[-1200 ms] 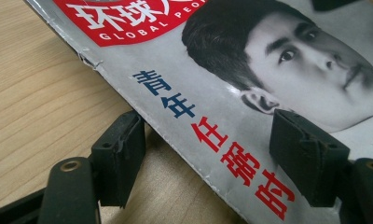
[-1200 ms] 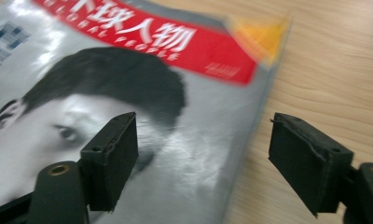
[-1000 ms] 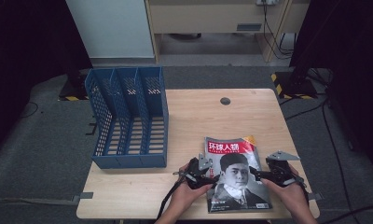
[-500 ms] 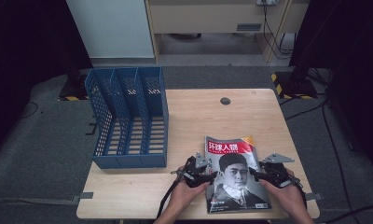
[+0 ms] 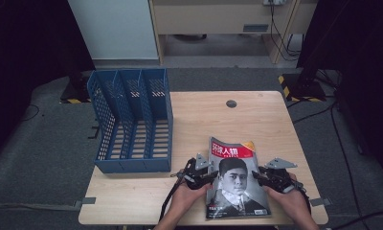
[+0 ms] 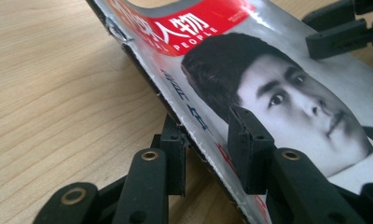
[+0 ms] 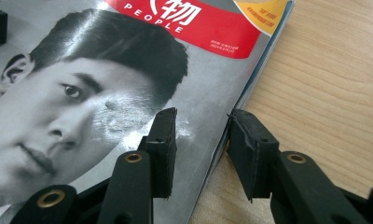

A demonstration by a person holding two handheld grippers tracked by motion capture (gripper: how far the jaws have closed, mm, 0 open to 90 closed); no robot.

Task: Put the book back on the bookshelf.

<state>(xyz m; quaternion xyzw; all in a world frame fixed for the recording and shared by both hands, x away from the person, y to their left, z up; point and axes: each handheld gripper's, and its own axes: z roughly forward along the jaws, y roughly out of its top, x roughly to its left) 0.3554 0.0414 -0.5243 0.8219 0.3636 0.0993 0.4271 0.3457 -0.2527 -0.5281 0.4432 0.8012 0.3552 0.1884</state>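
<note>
Nearest, the left gripper (image 5: pixel 203 176) and right gripper (image 5: pixel 271 176) have just been closing on opposite edges of the glossy portrait-cover magazine (image 5: pixel 235 178), fingers narrowed astride them; a firm pinch is hard to confirm. It lies on the pale wooden desk (image 5: pixel 208 120), apparently unlifted. Beyond, the blue slotted plastic file rack (image 5: pixel 132 120) waits.
</note>
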